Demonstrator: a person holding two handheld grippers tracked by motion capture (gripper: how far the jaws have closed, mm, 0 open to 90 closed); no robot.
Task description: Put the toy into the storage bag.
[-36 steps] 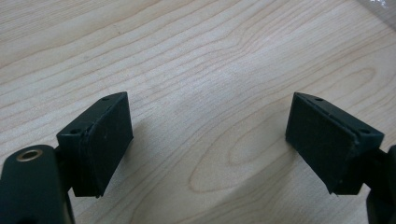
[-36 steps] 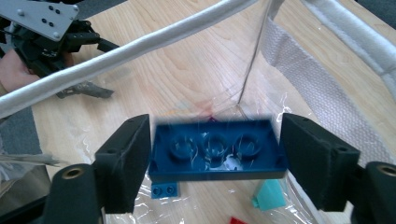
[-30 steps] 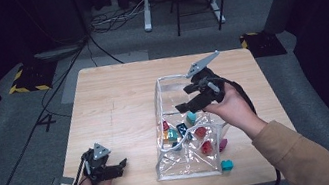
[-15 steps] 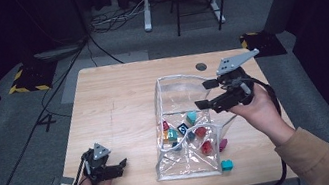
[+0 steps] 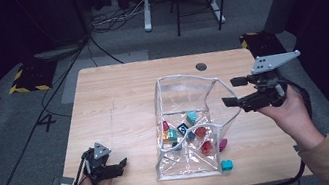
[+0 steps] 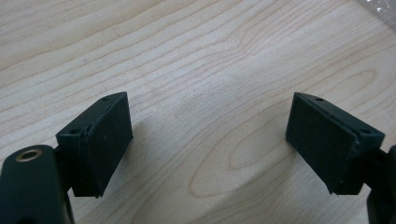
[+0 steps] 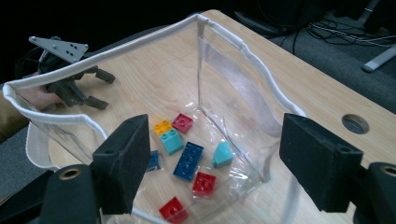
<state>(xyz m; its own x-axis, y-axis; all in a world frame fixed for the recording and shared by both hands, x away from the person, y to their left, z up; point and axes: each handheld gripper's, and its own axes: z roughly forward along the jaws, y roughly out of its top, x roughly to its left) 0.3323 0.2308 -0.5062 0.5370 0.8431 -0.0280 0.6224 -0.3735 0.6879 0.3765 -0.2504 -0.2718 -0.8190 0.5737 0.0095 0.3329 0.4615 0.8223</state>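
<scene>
The clear pouch (image 5: 185, 124) stands open on the right half of the wooden table (image 5: 119, 105), its white-trimmed mouth (image 7: 140, 39) gaping upward and its near end lying flat toward the table's near edge. Through its walls I see toy bricks on its floor: in my right gripper view a dark blue flat brick (image 7: 188, 161) sits in the middle, with a teal wedge (image 7: 222, 154) just to its right, a teal block (image 7: 172, 141) and a yellow brick (image 7: 162, 126) touching each other on its left, and a dark red brick (image 7: 182, 122) just beyond them. Two red bricks (image 7: 203, 183) lie nearer to me. Outside the pouch, a teal brick (image 5: 226, 165) rests on the table at its near right corner, and a magenta piece (image 5: 223, 144) lies against the right wall; I cannot tell which side of the plastic it is on.

My right gripper (image 5: 240, 94) hovers just right of the pouch above its rim, jaws spread wide with nothing between them. My left gripper (image 5: 114, 168) rests at the near left of the table, well apart from the pouch, its jaws also spread over bare wood.
</scene>
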